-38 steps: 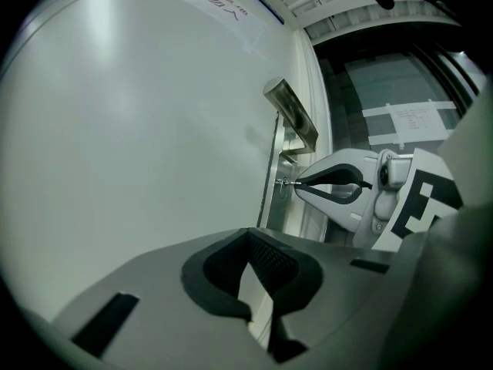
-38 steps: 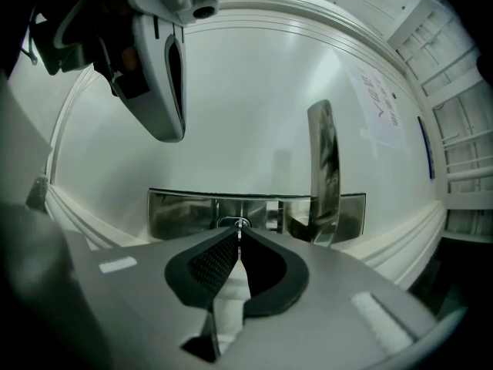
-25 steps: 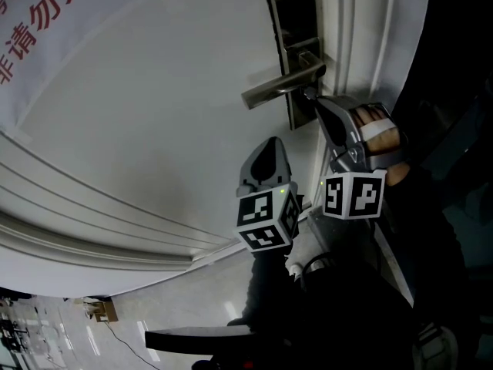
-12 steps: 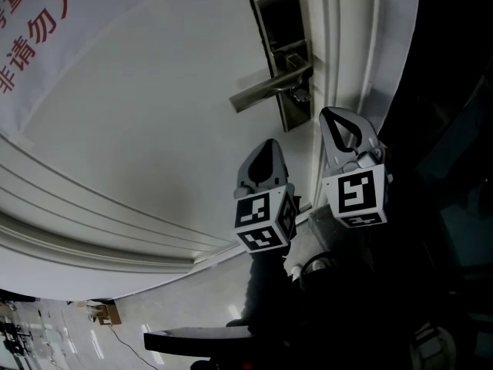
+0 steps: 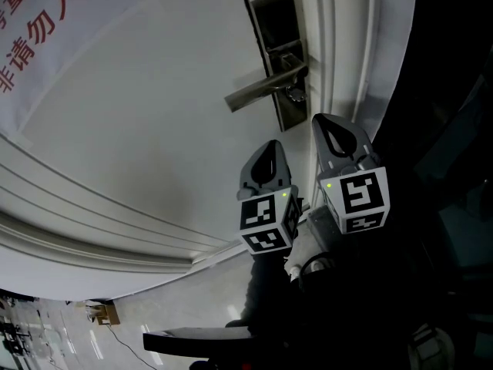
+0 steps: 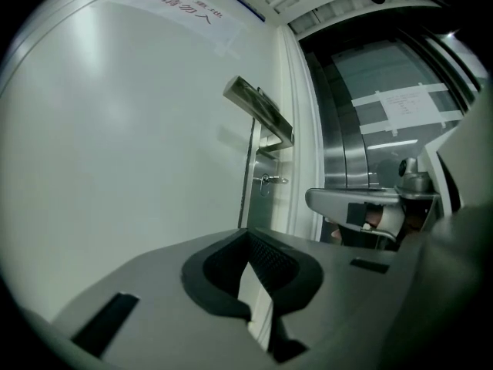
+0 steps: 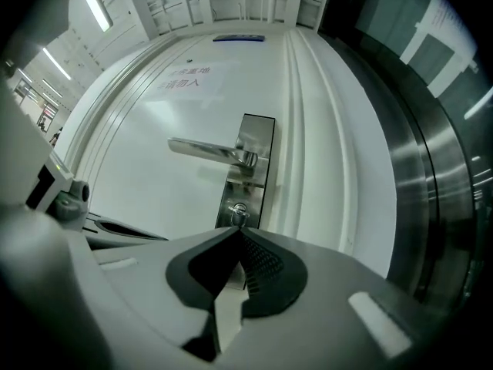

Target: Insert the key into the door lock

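Door (image 5: 154, 129) fills the view, sign (image 5: 38, 29) at one corner. Lock plate (image 5: 273, 21) sits by its edge with the handle (image 5: 258, 91) jutting out. Key (image 7: 240, 210) is in the lock just under the handle. It's likely light, stiff and slick, so pinch its flat head. Handle overhangs it; come from below. Your left claw (image 6: 246, 234) and right claw (image 7: 233, 230) are both closed and empty, the right nearer the key.

A red-lettered notice (image 5: 46, 29) hung on the white door (image 5: 154, 114); glossy floor (image 5: 62, 338) and a ceiling strip light (image 7: 94, 5) showed beyond.
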`<act>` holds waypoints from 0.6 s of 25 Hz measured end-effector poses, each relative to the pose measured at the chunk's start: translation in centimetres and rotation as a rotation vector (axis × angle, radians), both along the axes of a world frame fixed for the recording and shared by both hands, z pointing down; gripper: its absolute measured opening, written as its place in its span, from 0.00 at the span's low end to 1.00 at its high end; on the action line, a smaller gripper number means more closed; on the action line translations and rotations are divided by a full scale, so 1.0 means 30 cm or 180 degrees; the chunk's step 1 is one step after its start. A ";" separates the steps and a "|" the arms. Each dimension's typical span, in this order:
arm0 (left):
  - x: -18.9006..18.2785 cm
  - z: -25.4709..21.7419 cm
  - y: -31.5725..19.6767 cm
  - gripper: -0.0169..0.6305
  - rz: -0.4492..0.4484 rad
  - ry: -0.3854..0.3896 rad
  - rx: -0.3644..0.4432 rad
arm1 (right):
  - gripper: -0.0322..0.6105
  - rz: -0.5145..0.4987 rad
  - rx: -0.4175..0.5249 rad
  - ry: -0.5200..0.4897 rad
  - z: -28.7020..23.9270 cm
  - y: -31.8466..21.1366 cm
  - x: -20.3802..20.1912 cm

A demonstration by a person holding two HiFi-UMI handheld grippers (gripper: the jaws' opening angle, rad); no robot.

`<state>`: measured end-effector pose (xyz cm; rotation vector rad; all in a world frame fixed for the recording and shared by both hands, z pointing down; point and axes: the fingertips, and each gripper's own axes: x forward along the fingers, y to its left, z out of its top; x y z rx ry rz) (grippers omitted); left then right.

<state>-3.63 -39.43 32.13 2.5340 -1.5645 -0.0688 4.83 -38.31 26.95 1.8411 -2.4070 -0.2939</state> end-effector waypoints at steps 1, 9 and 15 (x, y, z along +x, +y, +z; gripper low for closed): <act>0.000 0.001 0.001 0.03 0.0000 0.0002 -0.0002 | 0.05 -0.0006 0.0001 0.0008 0.001 0.001 -0.003; -0.003 0.007 -0.001 0.03 0.0010 0.0014 -0.0018 | 0.05 -0.0032 0.0018 0.0013 0.003 0.004 -0.012; -0.009 0.006 -0.007 0.03 0.0008 0.0016 -0.0014 | 0.05 -0.0036 0.0029 0.0032 -0.002 0.002 -0.016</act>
